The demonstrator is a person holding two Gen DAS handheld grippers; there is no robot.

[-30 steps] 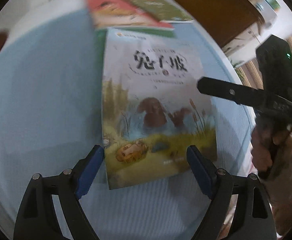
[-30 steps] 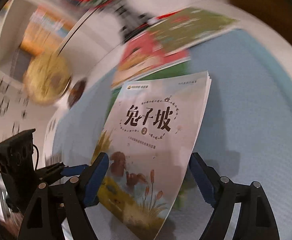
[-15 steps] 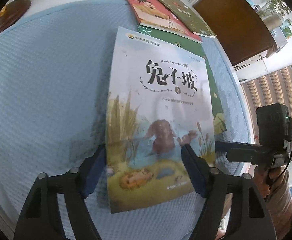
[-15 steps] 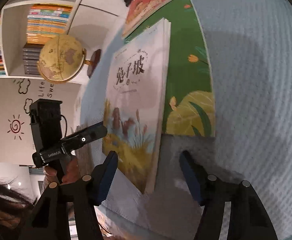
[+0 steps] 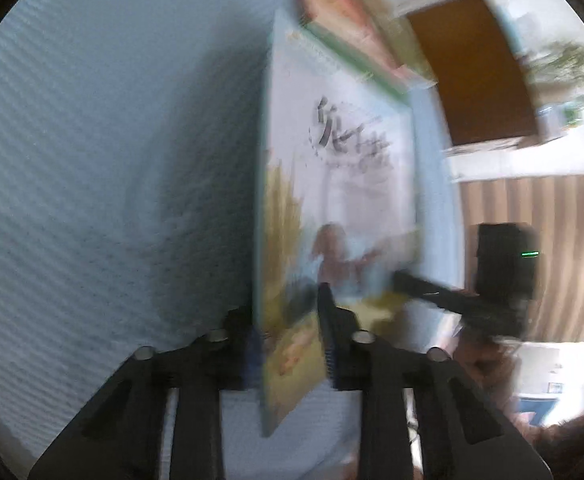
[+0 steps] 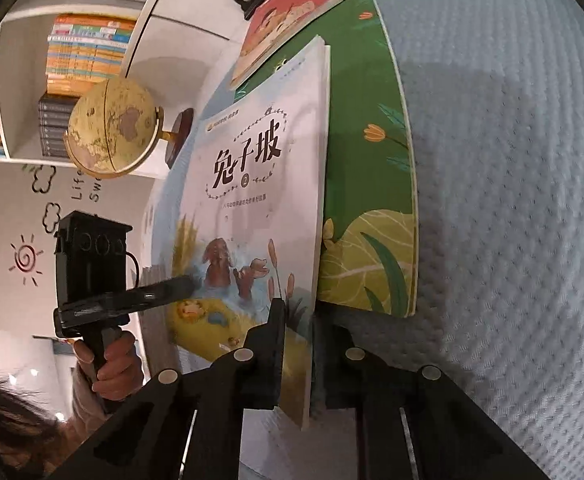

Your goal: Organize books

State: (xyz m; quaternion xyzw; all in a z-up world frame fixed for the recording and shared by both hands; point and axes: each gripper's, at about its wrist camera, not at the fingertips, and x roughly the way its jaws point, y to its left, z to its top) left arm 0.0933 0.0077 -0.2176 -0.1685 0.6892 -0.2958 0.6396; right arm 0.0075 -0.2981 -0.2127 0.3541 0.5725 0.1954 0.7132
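Pale illustrated paperback book (image 6: pixel 252 216) stood tilted at frame centre, above a green picture book (image 6: pixel 367 184).
Left tool (image 5: pixel 288 344) and right tool (image 6: pixel 295 344), jaws just closed, each pinched its lower edge.

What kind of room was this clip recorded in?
Probably a child's room or reading corner at home: a white bookshelf packed with colourful books, a globe, sun and cloud wall decals, and picture books on a blue tablecloth.

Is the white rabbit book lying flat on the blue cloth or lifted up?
Lifted. The white rabbit book is tilted up off the green book beneath it, pinched at its lower edge by the right claw and left claw.
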